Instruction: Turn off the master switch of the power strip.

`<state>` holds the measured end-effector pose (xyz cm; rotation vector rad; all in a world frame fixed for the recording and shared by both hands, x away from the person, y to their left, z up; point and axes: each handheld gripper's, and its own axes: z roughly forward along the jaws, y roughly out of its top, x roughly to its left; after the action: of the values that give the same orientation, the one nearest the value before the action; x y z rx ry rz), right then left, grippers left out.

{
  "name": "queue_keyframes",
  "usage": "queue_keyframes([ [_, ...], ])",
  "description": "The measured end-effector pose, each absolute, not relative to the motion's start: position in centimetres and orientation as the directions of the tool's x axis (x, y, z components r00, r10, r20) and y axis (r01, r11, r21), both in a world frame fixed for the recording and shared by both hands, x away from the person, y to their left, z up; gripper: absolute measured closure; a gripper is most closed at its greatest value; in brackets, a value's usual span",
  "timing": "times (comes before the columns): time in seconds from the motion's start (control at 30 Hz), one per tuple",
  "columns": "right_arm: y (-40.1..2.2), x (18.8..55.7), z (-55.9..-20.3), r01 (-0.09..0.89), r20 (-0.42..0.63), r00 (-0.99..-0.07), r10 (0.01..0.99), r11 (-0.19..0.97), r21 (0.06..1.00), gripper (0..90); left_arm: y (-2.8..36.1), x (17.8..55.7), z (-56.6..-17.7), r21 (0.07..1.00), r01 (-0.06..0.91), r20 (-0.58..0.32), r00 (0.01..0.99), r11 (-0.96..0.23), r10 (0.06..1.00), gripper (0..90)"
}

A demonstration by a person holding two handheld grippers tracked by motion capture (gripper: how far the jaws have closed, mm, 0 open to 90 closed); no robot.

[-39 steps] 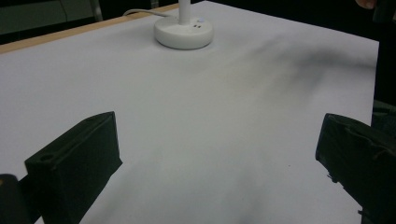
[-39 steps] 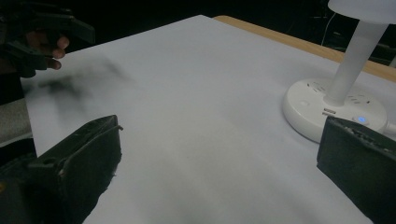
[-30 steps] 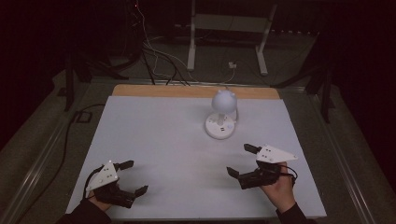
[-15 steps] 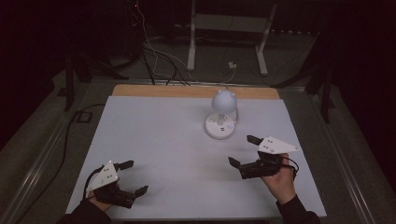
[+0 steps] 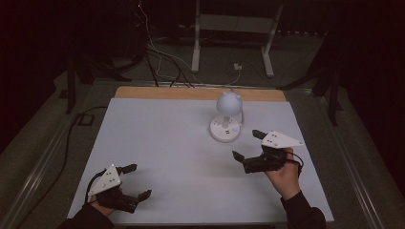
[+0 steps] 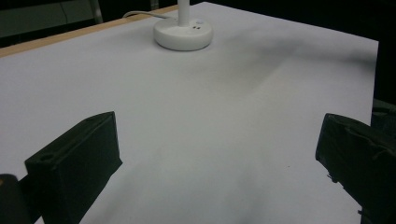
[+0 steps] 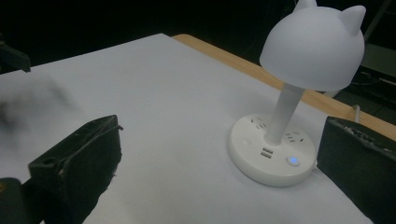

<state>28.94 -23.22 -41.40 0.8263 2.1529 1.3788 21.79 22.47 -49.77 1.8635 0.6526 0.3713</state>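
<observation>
Right tongs (image 5: 247, 144) neared lamp (image 5: 227, 117).

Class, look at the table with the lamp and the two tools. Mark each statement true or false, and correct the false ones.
1. The lamp stands upright. True.
2. The right tool is shut on the lamp. False: it is open and apart from it.
3. The left tool is open. True.
4. The lamp's shade has two ears. True.
5. The lamp's base is square. False: it is round.
</observation>
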Motion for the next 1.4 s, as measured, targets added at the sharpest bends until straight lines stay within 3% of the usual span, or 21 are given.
queue_keyframes([
  [1.4,-22.8,35.6,-43.2,0.350,-0.050,-0.613,0.789,0.327,0.877,0.0,22.5,21.8,-49.7,0.927,0.262,-0.056,0.804,-0.268,0.592,0.4],
])
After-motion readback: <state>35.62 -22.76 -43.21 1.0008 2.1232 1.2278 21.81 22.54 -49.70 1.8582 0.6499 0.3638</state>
